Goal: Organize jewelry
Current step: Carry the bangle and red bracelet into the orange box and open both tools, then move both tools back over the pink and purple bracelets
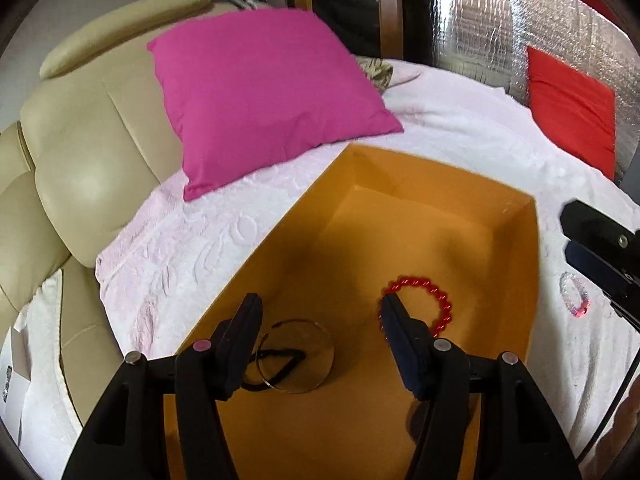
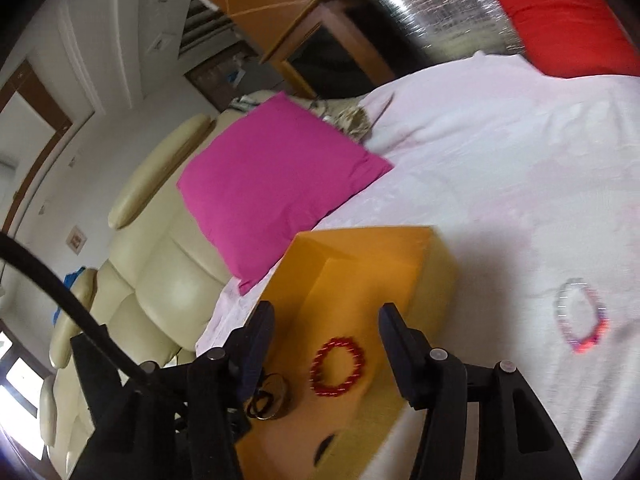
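Note:
An open orange box (image 1: pixel 400 168) (image 2: pixel 360 236) lies on the white bed cover. Inside it are a red beaded bracelet (image 1: pixel 436 296) (image 2: pixel 338 366) and a thin gold bangle with a dark band (image 1: pixel 298 356) (image 2: pixel 270 398). A clear beaded bracelet with red and purple beads (image 1: pixel 574 294) (image 2: pixel 582 316) lies on the cover to the right of the box. My left gripper (image 1: pixel 320 304) is open and empty above the box. My right gripper (image 2: pixel 326 312) is open and empty, above the box's right side; its fingers (image 1: pixel 600 240) show at the right edge of the left wrist view.
A magenta pillow (image 1: pixel 264 96) (image 2: pixel 276 184) lies behind the box, a red pillow (image 1: pixel 568 104) (image 2: pixel 568 20) at the far right. A cream leather headboard (image 1: pixel 88 152) (image 2: pixel 160 272) borders the left. A wooden cabinet (image 1: pixel 348 4) stands behind the bed.

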`<state>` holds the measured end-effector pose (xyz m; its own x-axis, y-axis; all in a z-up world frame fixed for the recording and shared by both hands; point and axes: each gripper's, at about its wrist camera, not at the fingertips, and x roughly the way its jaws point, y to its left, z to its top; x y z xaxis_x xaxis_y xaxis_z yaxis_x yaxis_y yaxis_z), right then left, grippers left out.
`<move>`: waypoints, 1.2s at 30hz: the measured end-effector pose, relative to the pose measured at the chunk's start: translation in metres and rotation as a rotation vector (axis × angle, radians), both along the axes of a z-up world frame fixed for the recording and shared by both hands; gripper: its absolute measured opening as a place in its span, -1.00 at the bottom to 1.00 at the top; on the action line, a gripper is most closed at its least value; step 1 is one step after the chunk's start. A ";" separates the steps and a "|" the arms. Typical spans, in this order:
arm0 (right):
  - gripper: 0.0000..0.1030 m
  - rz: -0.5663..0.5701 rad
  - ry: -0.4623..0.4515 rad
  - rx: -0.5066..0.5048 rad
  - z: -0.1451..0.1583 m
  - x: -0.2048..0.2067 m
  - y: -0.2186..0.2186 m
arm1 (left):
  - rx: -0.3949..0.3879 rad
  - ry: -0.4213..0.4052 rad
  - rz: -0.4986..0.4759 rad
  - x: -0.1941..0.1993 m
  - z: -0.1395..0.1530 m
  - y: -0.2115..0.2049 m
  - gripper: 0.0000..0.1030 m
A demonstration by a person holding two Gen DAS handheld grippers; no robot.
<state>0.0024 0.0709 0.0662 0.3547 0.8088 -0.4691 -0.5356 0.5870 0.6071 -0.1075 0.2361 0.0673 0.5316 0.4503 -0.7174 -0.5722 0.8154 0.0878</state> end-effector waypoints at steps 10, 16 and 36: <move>0.12 -0.204 -0.013 -0.112 0.014 -0.004 -0.091 | 0.123 -0.096 -0.106 0.010 0.027 -0.067 0.30; 0.11 -0.346 -0.037 -0.169 0.027 -0.007 -0.174 | 0.159 -0.112 -0.193 0.022 0.030 -0.115 0.30; 0.11 -0.763 0.154 -0.207 -0.002 -0.016 -0.417 | 0.141 0.037 -0.462 0.063 -0.010 -0.214 0.31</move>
<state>-0.0139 -0.3459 0.0638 0.6934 0.2603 -0.6719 0.1399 0.8661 0.4799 -0.0442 0.0217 0.0575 0.6744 0.2671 -0.6884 -0.1470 0.9622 0.2294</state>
